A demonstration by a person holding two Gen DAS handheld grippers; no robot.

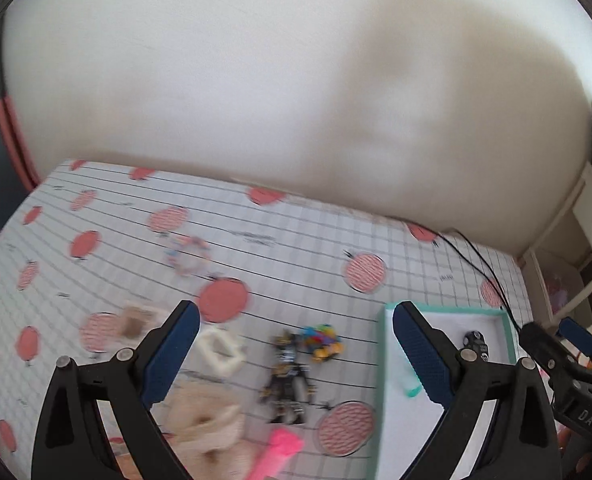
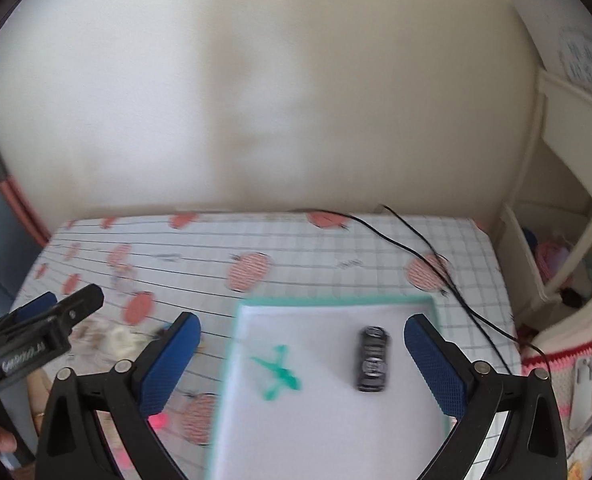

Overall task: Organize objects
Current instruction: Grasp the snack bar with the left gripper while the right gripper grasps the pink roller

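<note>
- Tray (image 2: 336, 432), teal-rimmed with a white floor, lies on the patterned desk (image 1: 296, 248). A toy car (image 2: 372, 359) and a green dragonfly-like toy (image 2: 277, 368) lie in it, apart from each other.
- Loose items lie left of the tray: robot figure (image 1: 285, 376), multicoloured toy (image 1: 323, 340) just beside it, white ring (image 1: 219, 350), pink piece (image 1: 279, 450), beige plush (image 1: 203, 420).
- Left gripper (image 1: 296, 360): jaws spread wide, holding nothing. Figure lies between them, slightly ahead; its long axis runs roughly along the fingers, across the closing direction.
- Right gripper (image 2: 302, 364): jaws likewise apart and empty, hovering over the tray; car lies near its right finger.
- Judgement: left gripper is the nearer to the loose items, so the figure looks the likely next pick, with the tray just to its right.
- Risk: multicoloured toy sits close enough to be caught with the figure.
- Motion blur in both views; fine detail uncertain.
</note>
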